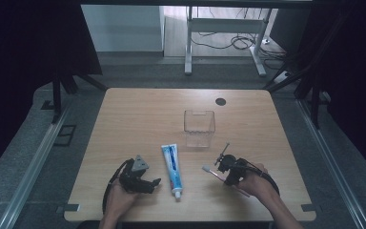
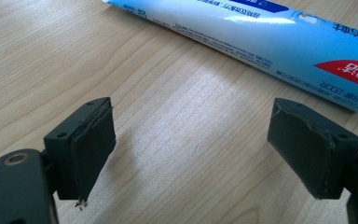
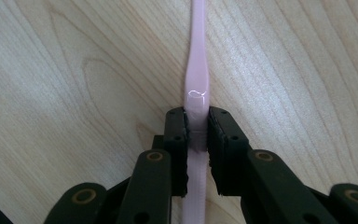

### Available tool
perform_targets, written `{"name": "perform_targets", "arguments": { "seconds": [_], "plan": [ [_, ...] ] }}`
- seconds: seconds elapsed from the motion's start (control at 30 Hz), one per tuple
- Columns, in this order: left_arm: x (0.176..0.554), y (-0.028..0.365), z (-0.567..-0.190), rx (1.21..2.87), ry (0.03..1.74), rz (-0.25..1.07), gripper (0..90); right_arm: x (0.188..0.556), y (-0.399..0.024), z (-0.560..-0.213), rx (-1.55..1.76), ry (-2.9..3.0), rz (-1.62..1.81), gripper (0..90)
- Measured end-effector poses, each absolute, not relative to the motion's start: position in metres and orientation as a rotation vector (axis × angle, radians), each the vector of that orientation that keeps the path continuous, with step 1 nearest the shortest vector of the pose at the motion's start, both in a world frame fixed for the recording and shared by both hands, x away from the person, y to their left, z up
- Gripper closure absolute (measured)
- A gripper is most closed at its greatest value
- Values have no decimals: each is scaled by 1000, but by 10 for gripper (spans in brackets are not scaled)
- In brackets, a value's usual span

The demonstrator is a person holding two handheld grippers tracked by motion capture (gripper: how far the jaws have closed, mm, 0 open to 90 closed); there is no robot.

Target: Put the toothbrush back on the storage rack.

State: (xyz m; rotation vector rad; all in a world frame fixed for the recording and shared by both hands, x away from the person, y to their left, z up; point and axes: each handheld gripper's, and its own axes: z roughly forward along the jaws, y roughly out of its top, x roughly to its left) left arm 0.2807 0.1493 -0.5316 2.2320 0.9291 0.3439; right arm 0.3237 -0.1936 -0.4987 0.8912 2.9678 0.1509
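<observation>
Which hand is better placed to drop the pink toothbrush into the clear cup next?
Right. The right gripper has its jaws closed on the toothbrush handle, and the clear cup stands just ahead. The left gripper is open over bare table beside the toothpaste tube.

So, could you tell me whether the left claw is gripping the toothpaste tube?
No, the left claw stands open over bare wood, with the toothpaste tube lying apart, beyond its pads.

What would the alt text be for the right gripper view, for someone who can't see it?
The right gripper has its two black fingers closed on the handle of a pink toothbrush, which runs straight away from the camera. Beneath it is a light wooden table with visible grain.
</observation>
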Motion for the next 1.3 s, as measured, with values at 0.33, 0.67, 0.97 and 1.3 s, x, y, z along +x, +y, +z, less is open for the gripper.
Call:
{"name": "perform_targets", "arguments": {
  "seconds": [0.33, 0.67, 0.97, 1.3],
  "plan": [
    [281, 149, -531, 2235, 928, 351, 151, 325, -198, -494, 943, 2988, 232, 791],
    [280, 149, -531, 2230, 934, 346, 152, 322, -203, -478, 961, 2959, 343, 791],
    [281, 149, -532, 2228, 920, 317, 145, 323, -208, -465, 968, 2928, 434, 791],
    [281, 149, -533, 2217, 909, 299, 136, 325, -211, -452, 976, 2905, 534, 791]
  ]
}}
